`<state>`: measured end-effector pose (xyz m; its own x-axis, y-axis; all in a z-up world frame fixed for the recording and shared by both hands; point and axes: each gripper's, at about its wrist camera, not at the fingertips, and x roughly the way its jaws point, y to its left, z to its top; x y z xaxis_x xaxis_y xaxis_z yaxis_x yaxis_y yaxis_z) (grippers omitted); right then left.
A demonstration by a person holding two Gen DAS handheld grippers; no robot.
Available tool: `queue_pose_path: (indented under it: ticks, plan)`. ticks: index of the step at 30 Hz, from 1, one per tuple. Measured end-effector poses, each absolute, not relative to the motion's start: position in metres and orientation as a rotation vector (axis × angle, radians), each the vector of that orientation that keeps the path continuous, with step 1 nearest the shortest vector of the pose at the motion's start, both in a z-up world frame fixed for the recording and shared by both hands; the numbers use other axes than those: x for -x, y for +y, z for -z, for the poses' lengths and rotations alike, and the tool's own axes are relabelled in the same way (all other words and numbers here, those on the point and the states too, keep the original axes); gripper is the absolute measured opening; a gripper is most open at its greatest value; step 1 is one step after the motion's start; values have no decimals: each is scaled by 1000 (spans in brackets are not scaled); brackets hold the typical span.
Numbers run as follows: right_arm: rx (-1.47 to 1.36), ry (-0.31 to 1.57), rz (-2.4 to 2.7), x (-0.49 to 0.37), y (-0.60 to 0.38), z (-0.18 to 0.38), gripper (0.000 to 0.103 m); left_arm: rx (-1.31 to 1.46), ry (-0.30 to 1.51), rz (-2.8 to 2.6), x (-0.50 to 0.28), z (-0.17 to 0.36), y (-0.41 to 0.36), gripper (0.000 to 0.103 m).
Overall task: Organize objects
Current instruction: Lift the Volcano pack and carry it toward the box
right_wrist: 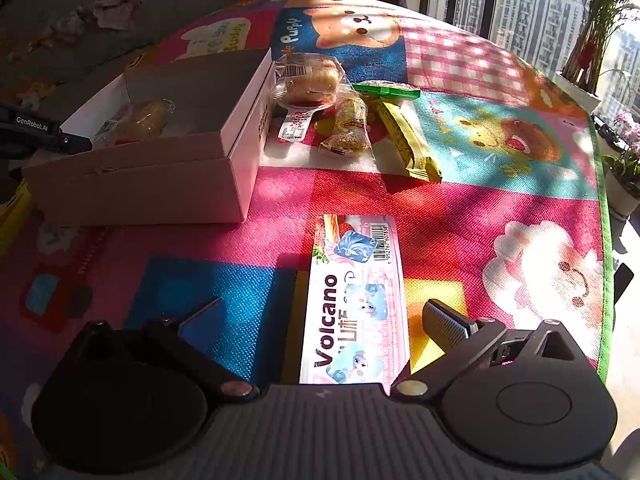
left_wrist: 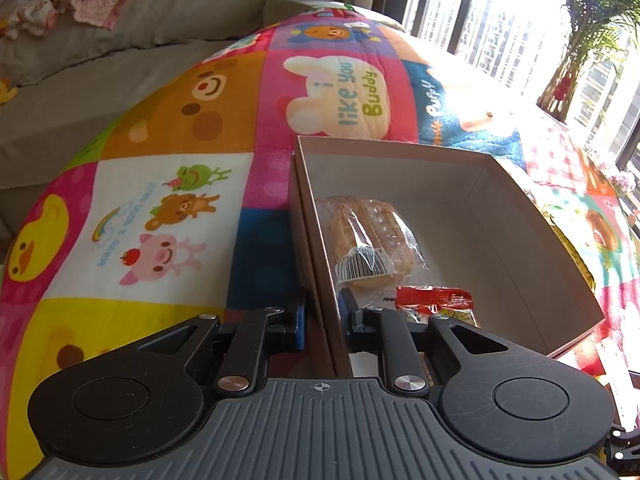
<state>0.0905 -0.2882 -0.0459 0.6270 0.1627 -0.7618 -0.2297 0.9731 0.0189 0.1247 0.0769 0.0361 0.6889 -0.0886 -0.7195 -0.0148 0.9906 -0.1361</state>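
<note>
Play mat (right_wrist: 460,208) — patchwork of pink, blue, yellow and orange squares with cartoon animals. Cardboard box (left_wrist: 452,184) — tan walls, pale interior. Volcano pack (right_wrist: 354,300): pink, printed blue-haired figures. Snack bar (right_wrist: 408,140): yellow wrapper.

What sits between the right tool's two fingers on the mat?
In the right wrist view, the pink Volcano box lies on the mat between the open right tool's fingers, untouched by either.

1 box (right_wrist: 224,148), about 7 wrapped snacks (right_wrist: 356,304), 2 inside.
</note>
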Motion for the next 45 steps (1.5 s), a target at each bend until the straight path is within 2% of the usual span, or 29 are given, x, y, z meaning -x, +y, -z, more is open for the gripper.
queue_pose_path:
  ticks: [3,4,6,8,10,18,19,20,21,25,28,30,31,32,33,34,39,42,45]
  plan:
    - [59,852,-207,-91,-293,44,99,136,810,41,-125,-36,77,19]
    - [73,849,-196,-90,-293,43,94,135,810,41,-125,-36,77,19]
    - [86,845,-202,-87,-292,40,82,137,810,40,-125,-36,77,19]
    - [97,854,-203,-83,-291,35,57,136,810,39,-125,-36,76,19]
    - [95,878,-210,-80,-290,31,45,134,810,40,-125,-36,76,19]
    - [76,886,-284,-58,-277,-7,41,143,806,44,-126,-36,76,19]
    - [73,874,-294,-57,-274,-15,32,144,805,45,-126,-36,77,19]
    - [70,867,-310,-56,-272,-24,18,147,804,47,-126,-36,77,19]
    - [57,855,-332,-54,-269,-33,17,151,803,49,-126,-36,78,19]
    - [110,796,-372,-49,-251,-56,17,164,800,53,-125,-36,79,19]
    - [137,818,-368,-51,-245,-56,18,163,799,56,-124,-35,79,20]
    - [132,865,-358,-49,-246,-49,23,163,797,58,-124,-35,80,20]
    - [132,878,-344,-47,-247,-47,36,163,798,58,-124,-35,80,20]
    - [133,894,-313,-45,-250,-41,54,163,797,58,-124,-35,79,20]
    - [130,905,-290,-43,-252,-38,61,162,797,58,-124,-35,79,20]
    - [120,922,-268,-43,-256,-35,64,163,797,58,-124,-35,80,20]
    - [-12,1105,-235,-47,-276,-6,65,163,798,58,-124,-36,79,20]
    - [56,1132,-229,-41,-265,9,68,164,798,57,-124,-36,79,20]
    - [124,1111,-283,-33,-252,9,55,163,798,59,-124,-36,80,20]
